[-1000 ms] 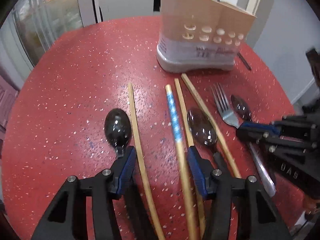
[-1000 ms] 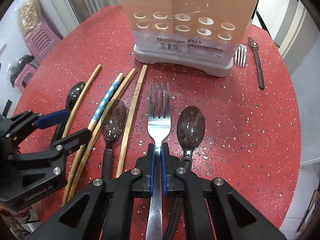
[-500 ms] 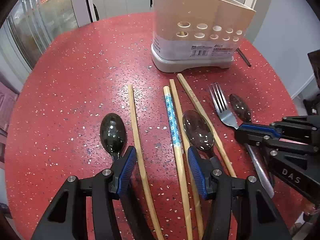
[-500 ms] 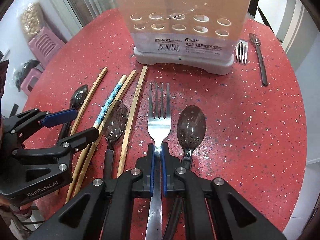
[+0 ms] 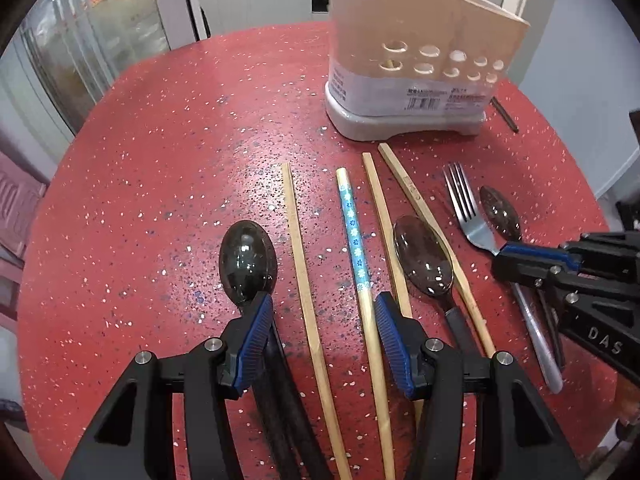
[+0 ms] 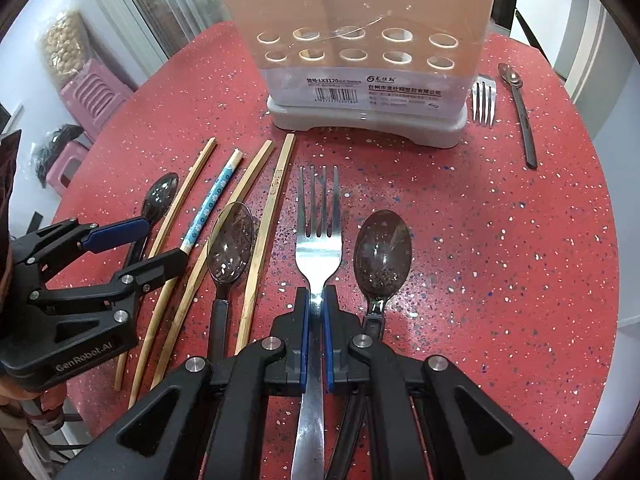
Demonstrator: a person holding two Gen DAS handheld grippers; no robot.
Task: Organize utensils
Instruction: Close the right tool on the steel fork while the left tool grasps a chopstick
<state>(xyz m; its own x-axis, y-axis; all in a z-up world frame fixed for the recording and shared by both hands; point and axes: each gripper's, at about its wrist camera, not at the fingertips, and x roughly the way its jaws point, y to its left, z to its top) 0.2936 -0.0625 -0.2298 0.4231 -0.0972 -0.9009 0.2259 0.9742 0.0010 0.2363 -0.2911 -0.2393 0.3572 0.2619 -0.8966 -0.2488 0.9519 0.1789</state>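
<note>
My right gripper (image 6: 316, 296) is shut on the neck of a steel fork (image 6: 319, 220), whose tines point at the beige utensil holder (image 6: 360, 80). I cannot tell whether the fork rests on the red table or hangs just above it. My left gripper (image 5: 322, 304) stands open low over the table. A plain wooden chopstick (image 5: 304, 280) and a blue-patterned chopstick (image 5: 354, 236) lie between its pads, untouched. A dark spoon (image 5: 248, 260) lies by its left finger. The right gripper (image 5: 504, 256) with the fork (image 5: 464, 204) shows at the right of the left wrist view.
Two more wooden chopsticks (image 6: 256, 184) and two more dark spoons (image 6: 232, 240) (image 6: 384, 256) lie beside the fork. A second fork (image 6: 484, 100) and a slim spoon (image 6: 520, 112) lie right of the holder. A spoon stands in the holder (image 5: 408, 64). The round table's edge (image 6: 600, 280) is near.
Both views have shifted only slightly. The fork stays clamped in the right gripper, the left gripper stays open over the same chopsticks, and no utensil has moved on the table.
</note>
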